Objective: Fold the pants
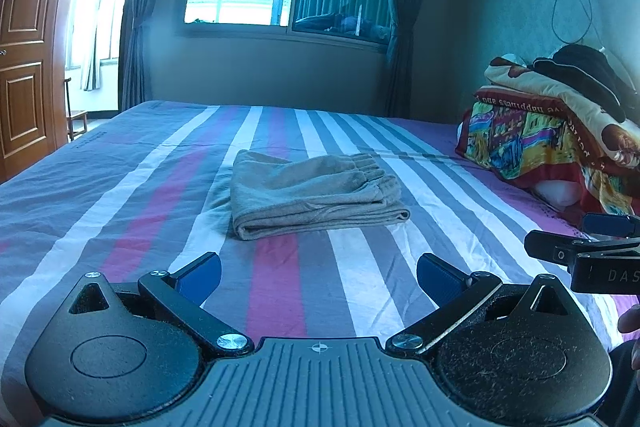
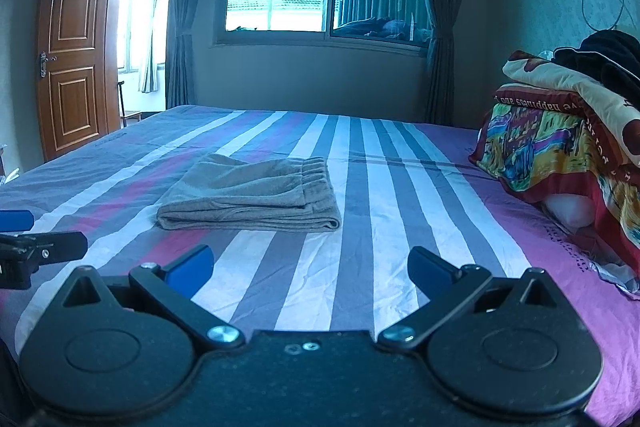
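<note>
The soft grey-beige pants with the gathered elastic waistband (image 1: 316, 195) are lying folded into a compact, layered rectangle in the middle of the bed, on the striped sheet of grey, white, pink and purple bands (image 1: 372, 283). Nothing is touching them. The left gripper, black with blue finger pads (image 1: 319, 277), is hovering over the sheet on the near side of the bundle, its fingers spread wide and carrying nothing. The right gripper of the same black-and-blue build (image 2: 310, 267) is doing the same just beside it, jaws splayed wide and empty, also well short of the cloth.

To my eye the folding is looking finished, or very nearly so. The risk now is in fiddling. The top layer is sitting slightly askew of the lower one near the waistband, and any poke to square it could drag the soft fabric and slide the layers apart. A finger catching the near folded edge could be lifting one layer only and opening the stack. The sheet itself is wrinkling loosely, so pulling on it would be shifting the bundle too. The heap of bright patterned blankets (image 2: 560, 131) is sitting well apart on the right, out of harm's way.
</note>
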Demonstrator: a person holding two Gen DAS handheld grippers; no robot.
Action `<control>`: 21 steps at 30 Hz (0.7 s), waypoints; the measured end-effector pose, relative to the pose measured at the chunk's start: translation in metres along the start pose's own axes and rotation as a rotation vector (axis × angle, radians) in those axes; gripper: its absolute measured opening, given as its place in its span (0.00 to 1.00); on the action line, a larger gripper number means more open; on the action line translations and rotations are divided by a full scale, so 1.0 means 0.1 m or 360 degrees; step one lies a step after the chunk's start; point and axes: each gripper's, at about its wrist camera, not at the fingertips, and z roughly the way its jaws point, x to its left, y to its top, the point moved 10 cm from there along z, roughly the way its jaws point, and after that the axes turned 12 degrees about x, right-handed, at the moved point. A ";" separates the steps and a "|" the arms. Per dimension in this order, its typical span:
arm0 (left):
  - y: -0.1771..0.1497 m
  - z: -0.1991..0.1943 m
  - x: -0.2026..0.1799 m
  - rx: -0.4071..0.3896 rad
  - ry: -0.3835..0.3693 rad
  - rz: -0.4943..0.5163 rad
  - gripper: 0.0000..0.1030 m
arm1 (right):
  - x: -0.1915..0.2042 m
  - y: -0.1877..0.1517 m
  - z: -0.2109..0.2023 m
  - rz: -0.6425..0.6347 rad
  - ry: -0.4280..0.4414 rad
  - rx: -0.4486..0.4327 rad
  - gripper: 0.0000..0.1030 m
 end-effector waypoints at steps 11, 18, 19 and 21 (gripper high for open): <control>0.00 -0.01 0.01 -0.0005 0.0003 -0.0006 1.00 | -0.02 0.01 0.02 -0.0006 0.0005 0.0009 1.00; 0.02 0.03 0.01 -0.0007 0.0016 0.0003 1.00 | -0.05 0.03 0.03 -0.0005 0.0000 0.0002 1.00; 0.02 0.03 0.01 -0.0006 0.0014 0.0002 1.00 | -0.05 0.03 0.03 -0.0004 0.0000 0.0003 1.00; 0.02 0.03 0.00 -0.0003 0.0019 0.0000 1.00 | -0.05 0.03 0.04 -0.0006 -0.0001 0.0004 1.00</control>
